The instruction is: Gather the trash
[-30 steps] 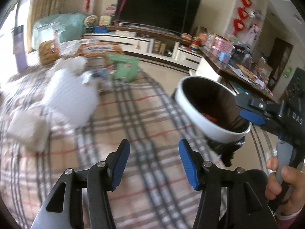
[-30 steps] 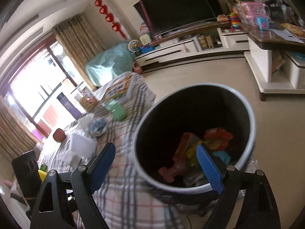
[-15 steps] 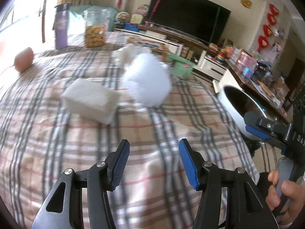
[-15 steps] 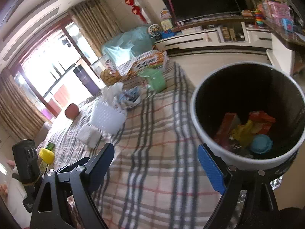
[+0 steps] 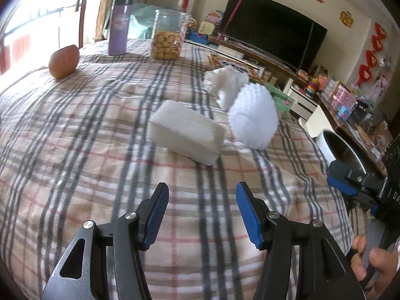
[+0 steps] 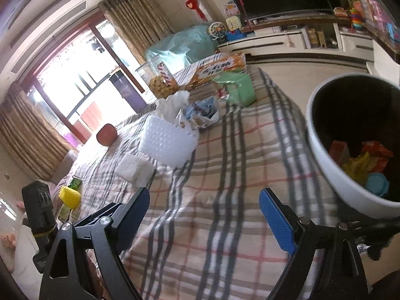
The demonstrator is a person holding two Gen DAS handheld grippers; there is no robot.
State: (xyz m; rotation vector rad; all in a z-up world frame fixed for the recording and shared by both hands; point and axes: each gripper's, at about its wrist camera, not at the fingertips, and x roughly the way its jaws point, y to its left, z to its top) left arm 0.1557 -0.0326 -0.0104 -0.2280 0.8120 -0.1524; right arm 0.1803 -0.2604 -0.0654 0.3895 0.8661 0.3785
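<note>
Plaid table (image 5: 75,150) — bin (image 6: 332,160) holds wrappers; left tool (image 5: 200,215) opening, right tool (image 6: 205,215) wide, both empty.

Plaid cloth cover (image 5: 100,150) matt; foam block (image 5: 186,135) rough; bin (image 6: 332,160) glossy.

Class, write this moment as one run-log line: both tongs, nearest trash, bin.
left tongs: opening, empty | right tongs: open, empty | nearest trash: white foam block on plaid tablecloth | trash bin: holds wrappers

Each tool, left tool (image 5: 201,212) and right tool (image 6: 205,215), has black angular arms, silver pivot screws near ribbed blue pads (image 5: 246,210), and white lettering.
</note>
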